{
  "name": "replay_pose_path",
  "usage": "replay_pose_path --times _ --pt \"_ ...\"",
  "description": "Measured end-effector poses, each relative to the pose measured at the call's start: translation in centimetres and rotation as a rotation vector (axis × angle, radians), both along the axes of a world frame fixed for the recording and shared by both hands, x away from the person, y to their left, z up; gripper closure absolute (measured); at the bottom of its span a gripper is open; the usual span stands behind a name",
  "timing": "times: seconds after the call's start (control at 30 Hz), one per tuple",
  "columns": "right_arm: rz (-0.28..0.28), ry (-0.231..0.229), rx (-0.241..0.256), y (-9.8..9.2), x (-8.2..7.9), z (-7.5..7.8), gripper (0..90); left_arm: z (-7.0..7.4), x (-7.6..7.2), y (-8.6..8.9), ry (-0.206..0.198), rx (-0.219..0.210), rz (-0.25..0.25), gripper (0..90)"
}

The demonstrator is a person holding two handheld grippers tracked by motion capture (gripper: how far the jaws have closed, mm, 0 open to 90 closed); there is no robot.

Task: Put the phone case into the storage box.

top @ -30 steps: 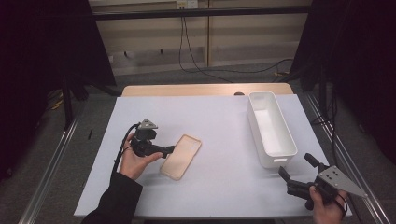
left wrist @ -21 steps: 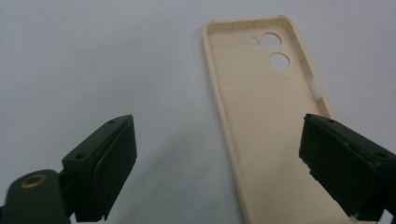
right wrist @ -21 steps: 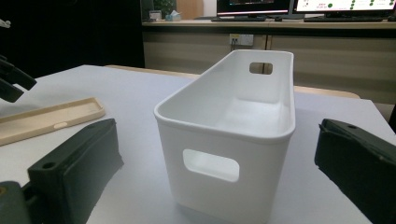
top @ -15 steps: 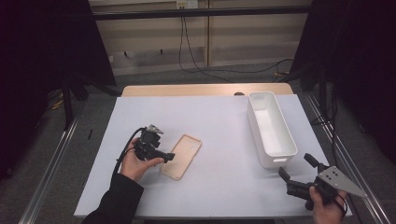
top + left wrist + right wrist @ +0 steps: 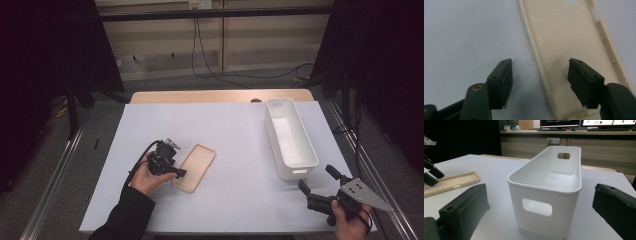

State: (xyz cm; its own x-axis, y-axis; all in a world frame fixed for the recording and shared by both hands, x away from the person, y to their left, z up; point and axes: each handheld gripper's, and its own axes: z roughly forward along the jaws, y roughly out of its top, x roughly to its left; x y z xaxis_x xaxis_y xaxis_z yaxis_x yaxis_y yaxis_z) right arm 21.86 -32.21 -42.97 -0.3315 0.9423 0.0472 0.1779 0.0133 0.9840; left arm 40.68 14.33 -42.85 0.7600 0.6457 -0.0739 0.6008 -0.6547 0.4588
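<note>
the left claw is down at the near end of the cream phone case, jaws spread wide and not yet closed on anything. in the left gripper view one jaw stands over the bare white surface just outside the case's long rim, the other over the inside of the case, so that rim runs up between them. nothing is gripped; the case lies flat on the surface, open side up, and looks to be resting there unlifted.

in the high view the left claw sits at the case's near corner, and the white bin stands well off to the side, close ahead of the right claw. that right claw is released too, jaws wide apart and holding nothing, with the bin straight in front of it and looking empty.

as a judgement, the work is at its start: the approach is made and the rim is lined up between the jaws, but closing, lifting and carrying the case, probably to the bin, are all left to do
</note>
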Motion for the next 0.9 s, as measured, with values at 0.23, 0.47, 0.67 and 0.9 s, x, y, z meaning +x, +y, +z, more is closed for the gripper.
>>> replay_pose_path --times 0.23,0.47,0.67,0.9 --pt "0.0 0.003 -0.002 -0.02 -0.04 -0.02 0.0 0.05 -0.14 -0.09 0.004 -0.004 -0.015 50.0" --pt "0.004 0.0 -0.002 0.03 -0.08 0.0 0.0 0.15 -0.24 -0.39 0.029 -0.006 -0.002 57.0" --pt "0.003 0.001 -0.002 0.05 -0.1 0.0 0.0 0.1 0.04 -0.23 0.055 -0.035 0.022 69.3" --pt "0.002 0.002 -0.003 0.04 -0.08 -0.01 0.0 0.09 0.17 -0.16 0.07 -0.045 0.051 73.2"
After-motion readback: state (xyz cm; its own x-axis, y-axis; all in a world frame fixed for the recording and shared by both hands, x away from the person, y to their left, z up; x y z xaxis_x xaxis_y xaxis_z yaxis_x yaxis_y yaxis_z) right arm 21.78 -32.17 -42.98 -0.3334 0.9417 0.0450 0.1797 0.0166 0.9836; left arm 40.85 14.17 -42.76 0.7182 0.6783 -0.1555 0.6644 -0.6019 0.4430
